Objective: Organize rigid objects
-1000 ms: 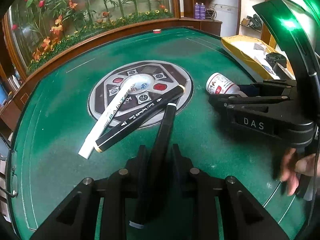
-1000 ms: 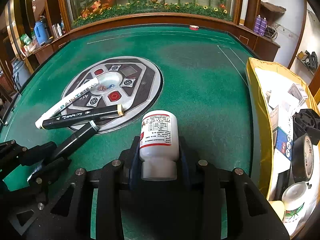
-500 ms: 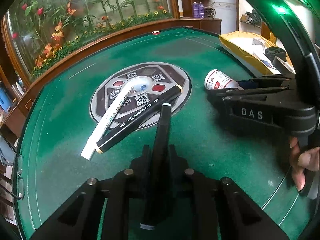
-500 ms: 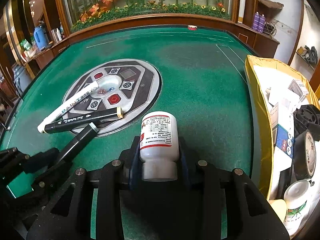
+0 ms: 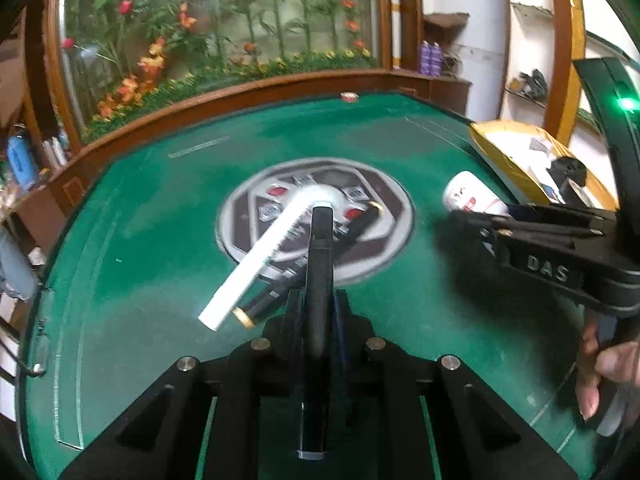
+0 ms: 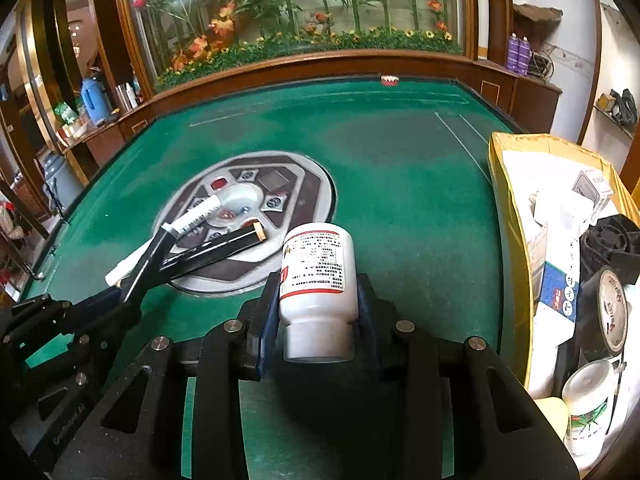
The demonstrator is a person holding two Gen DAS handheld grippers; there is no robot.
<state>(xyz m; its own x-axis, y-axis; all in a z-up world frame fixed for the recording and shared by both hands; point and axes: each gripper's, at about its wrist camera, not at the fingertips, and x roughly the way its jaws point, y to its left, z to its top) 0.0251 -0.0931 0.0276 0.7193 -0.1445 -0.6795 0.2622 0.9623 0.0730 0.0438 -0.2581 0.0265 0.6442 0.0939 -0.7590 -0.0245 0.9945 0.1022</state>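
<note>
Two grippers, both loaded: my left gripper (image 5: pixel 316 320) has just been closing and now clamps a black marker (image 5: pixel 318 280) that points forward over the green worktop (image 5: pixel 140 280). Ahead of it lie a white paint pen (image 5: pixel 256 264) and another black marker (image 5: pixel 304 268). My right gripper (image 6: pixel 318 312) grasps a white pill bottle (image 6: pixel 318 272), with the yellow bin (image 6: pixel 516 240) to its right.

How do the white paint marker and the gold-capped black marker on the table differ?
The white paint marker is thicker and pale; the gold-capped black marker is slimmer and dark with gold ends. The white one reaches the panel's centre hub; the black one lies nearer the grippers. Both rest side by side, ungripped.
</note>
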